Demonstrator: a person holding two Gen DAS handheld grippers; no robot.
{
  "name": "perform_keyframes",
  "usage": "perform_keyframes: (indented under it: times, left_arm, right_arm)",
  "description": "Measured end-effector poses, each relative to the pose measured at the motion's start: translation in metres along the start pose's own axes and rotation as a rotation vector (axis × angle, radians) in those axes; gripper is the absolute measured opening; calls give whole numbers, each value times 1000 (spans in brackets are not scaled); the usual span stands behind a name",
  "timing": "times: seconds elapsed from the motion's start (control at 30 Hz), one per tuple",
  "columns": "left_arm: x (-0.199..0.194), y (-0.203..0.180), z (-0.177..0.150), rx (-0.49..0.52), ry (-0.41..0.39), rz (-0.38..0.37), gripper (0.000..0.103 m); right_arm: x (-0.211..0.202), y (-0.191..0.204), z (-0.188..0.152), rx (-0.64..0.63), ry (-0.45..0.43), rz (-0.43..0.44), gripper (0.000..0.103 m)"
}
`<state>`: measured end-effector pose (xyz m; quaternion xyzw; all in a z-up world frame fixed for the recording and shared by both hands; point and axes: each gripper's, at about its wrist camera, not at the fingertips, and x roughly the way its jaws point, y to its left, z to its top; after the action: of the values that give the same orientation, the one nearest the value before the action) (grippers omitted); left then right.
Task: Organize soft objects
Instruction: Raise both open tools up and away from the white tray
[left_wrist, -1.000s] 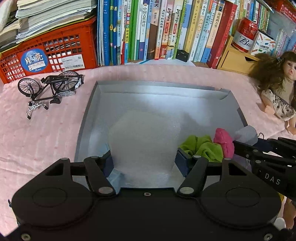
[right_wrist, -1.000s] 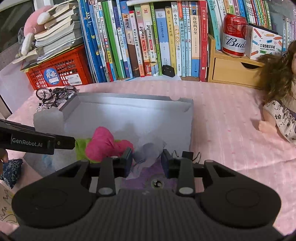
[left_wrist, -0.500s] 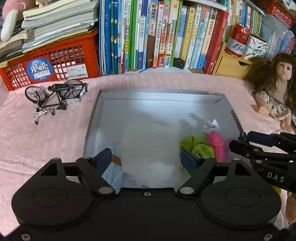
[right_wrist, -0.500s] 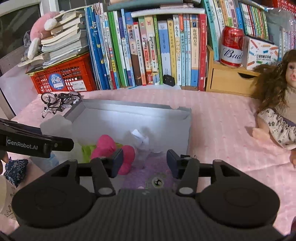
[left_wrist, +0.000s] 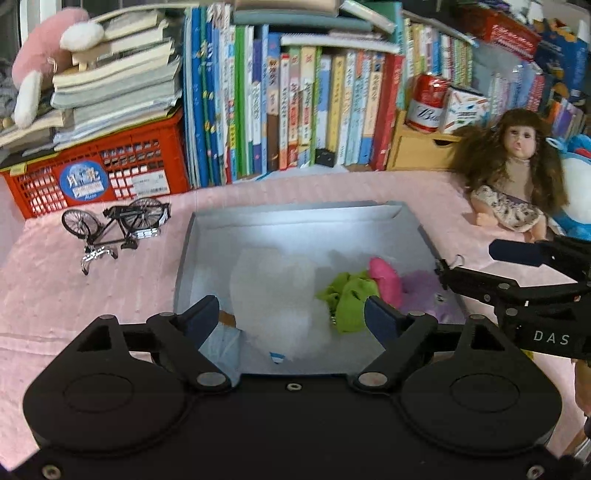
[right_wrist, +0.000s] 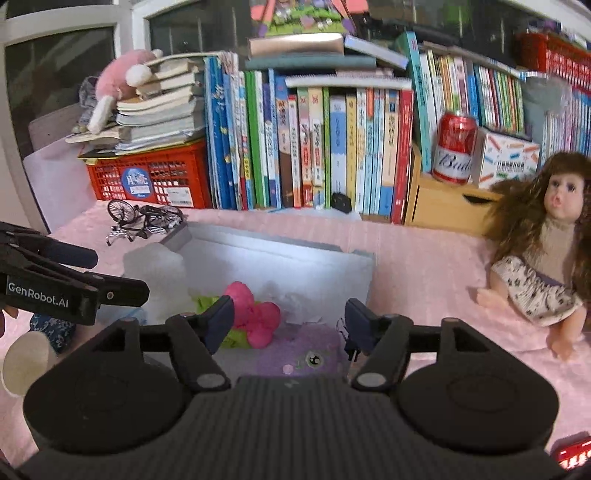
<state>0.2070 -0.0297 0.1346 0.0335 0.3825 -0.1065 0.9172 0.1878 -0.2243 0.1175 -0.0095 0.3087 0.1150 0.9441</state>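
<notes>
A grey box (left_wrist: 406, 218) lies open on the pink cloth. Inside lie a white soft item (left_wrist: 273, 284), a green cloth (left_wrist: 347, 299), a pink soft toy (left_wrist: 386, 278) and a purple plush (left_wrist: 424, 291). My left gripper (left_wrist: 291, 317) is open and empty above the box's near edge. My right gripper (right_wrist: 290, 319) is open and empty, raised above the purple plush (right_wrist: 299, 358) and pink toy (right_wrist: 255, 317). The box wall (right_wrist: 295, 262) shows behind them. The right gripper also shows in the left wrist view (left_wrist: 517, 273).
A doll (left_wrist: 513, 177) (right_wrist: 543, 251) lies right of the box. A model bicycle (left_wrist: 114, 225) stands left of it. A red crate (left_wrist: 99, 173), a row of books (left_wrist: 295, 114), a wooden drawer (right_wrist: 443, 206) and a red can (right_wrist: 454, 147) line the back.
My right gripper has opened, let go of the purple plush in the box and pulled up and back. My left gripper has also risen and drawn back.
</notes>
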Motion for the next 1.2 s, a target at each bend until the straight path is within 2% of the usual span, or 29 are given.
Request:
perform_keyframes:
  times: [0.23, 0.47, 0.9, 1.2]
  left_arm:
    - [-33, -10, -15, 34, -69, -34, 87]
    - [-64, -17, -34, 60, -132, -64, 88]
    - [-100, -24, -75, 63, -199, -122, 90]
    - [-124, -29, -111, 99, -270, -98, 91]
  right_arm:
    - [-30, 13, -5, -56, -58, 5, 85]
    - [-56, 23, -12, -106, -100, 9, 86]
    - [-84, 29, -29, -131, -140, 18, 88]
    - [-97, 19, -53, -111, -150, -7, 88]
